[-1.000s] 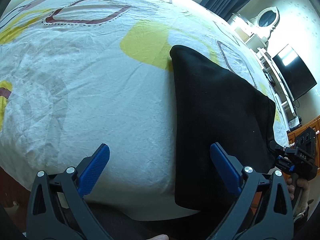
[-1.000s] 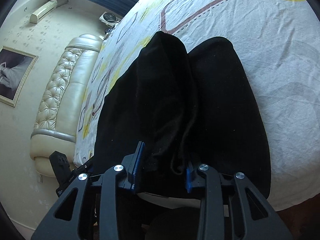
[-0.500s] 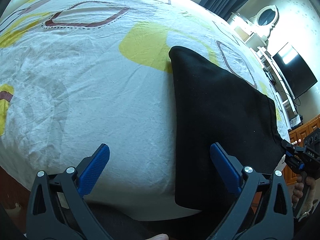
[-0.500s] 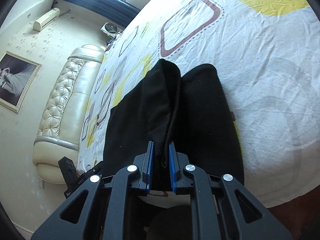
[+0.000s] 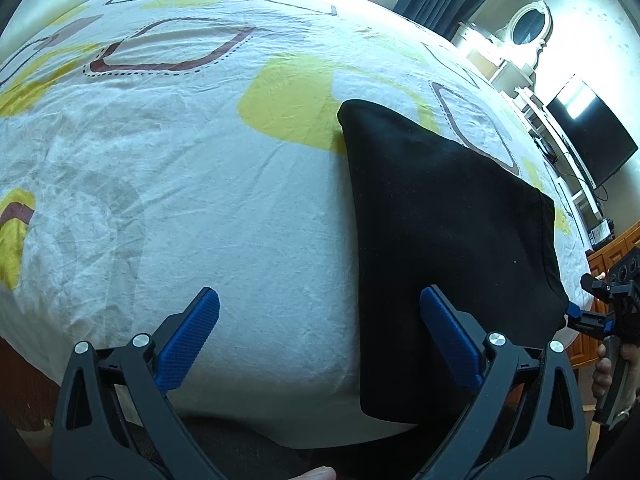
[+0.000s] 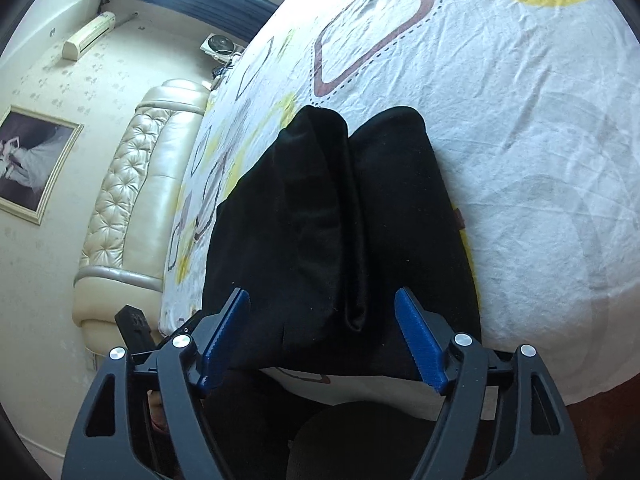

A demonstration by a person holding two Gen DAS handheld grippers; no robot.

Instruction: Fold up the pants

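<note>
Black pants (image 5: 448,216) folded on patterned bed sheet (image 5: 200,184)
We note the left gripper (image 5: 320,336) spread, empty; right gripper (image 6: 324,336) jaws opening, pads clear of cloth; padded headboard (image 6: 132,196), television (image 5: 592,136) nearby

left wrist cam low at the bed's (image 5: 240,200) near edge, tilted down across the sheet, right wrist cam close over the black pants (image 6: 320,220), facing the headboard (image 6: 132,208), both catch the pants (image 5: 448,240)

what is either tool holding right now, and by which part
Nothing. The right tool is opening, its pads clear of the black pants; the left tool stands open above the bedsheet.
</note>
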